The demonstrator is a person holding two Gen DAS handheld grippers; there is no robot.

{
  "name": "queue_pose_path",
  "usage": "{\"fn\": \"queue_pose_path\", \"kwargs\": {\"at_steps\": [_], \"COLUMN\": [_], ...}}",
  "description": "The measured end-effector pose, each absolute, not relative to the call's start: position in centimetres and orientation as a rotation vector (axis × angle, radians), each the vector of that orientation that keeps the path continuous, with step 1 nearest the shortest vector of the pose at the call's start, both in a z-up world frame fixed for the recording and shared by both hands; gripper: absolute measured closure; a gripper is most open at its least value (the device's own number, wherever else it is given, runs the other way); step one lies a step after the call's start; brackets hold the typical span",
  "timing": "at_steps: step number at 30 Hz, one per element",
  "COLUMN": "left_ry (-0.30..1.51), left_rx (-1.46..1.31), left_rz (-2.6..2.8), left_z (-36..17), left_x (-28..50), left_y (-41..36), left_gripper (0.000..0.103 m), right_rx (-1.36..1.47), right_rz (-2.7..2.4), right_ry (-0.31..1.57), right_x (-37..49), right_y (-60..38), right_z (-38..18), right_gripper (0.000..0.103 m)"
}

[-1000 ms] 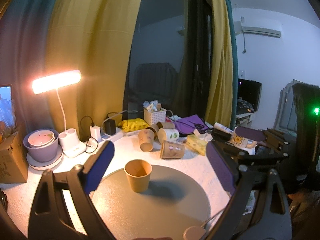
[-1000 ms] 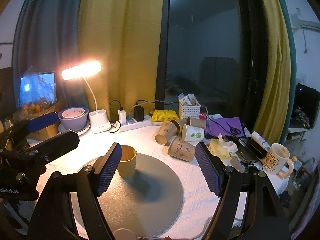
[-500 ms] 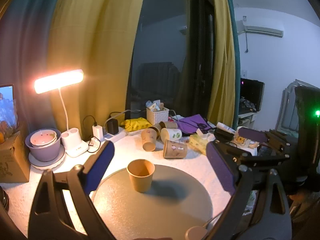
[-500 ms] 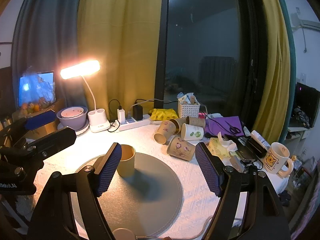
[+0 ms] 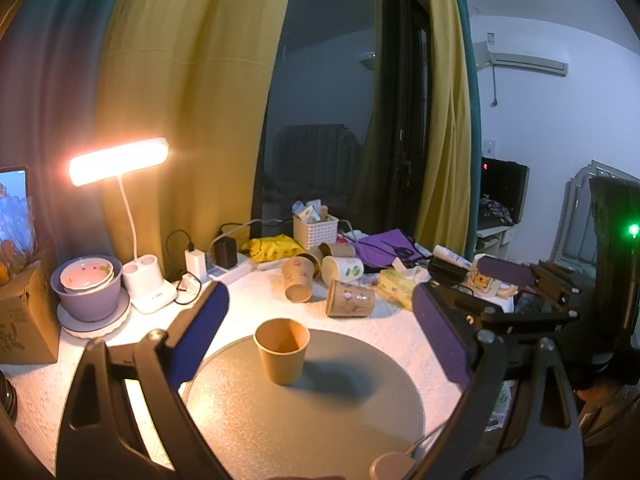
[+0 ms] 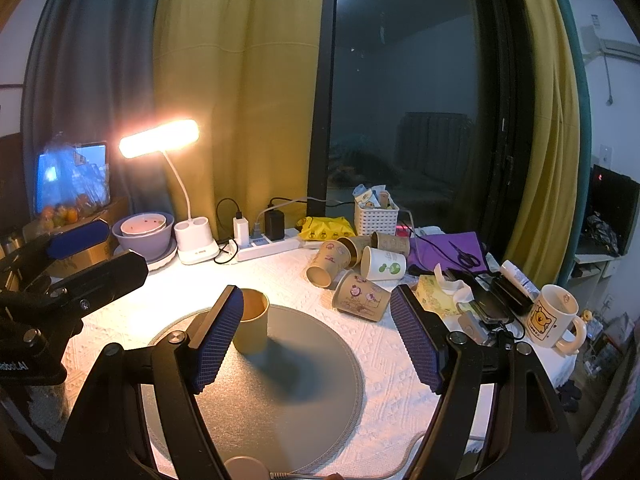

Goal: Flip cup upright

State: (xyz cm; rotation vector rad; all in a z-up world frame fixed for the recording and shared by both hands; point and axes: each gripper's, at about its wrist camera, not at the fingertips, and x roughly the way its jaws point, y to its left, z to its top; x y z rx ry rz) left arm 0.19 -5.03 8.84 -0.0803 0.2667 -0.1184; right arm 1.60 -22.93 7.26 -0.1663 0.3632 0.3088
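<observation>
The plain paper cup [image 5: 282,355] stands upright on the round grey mat [image 5: 320,420], mouth up, long axis vertical. The left gripper [image 5: 320,336] and right gripper [image 6: 316,336] both hover spread wide, holding nothing, clear of the cup.

Plain tan paper cup [image 5: 282,356] upright, mouth up, on round grey mat [image 5: 320,420]

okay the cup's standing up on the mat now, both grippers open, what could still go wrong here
The plain brown paper cup stands upright on the round grey mat, light and probably easy to tip. The open right gripper has one finger pad close beside it, so a sideways swing could knock it over. The open left gripper also frames it; pulling straight back looks safest.
</observation>
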Motion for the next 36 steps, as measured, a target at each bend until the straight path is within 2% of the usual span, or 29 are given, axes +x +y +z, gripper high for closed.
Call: {"fn": "queue_pose_path", "kwargs": {"at_steps": [36], "left_ry": [0.279], "left_rx": [-0.088], "left_rz": [-0.095], "left_z": [9.04], "left_x": [0.45], "left_y": [-4.94], "left_gripper": [0.009], "right_rx": [-0.167], "right_rz": [0.311], "right_ry": [0.365], "right_x": [1.67], "right_y": [-23.15], "right_z": [7.29], "right_gripper": [0.024]}}
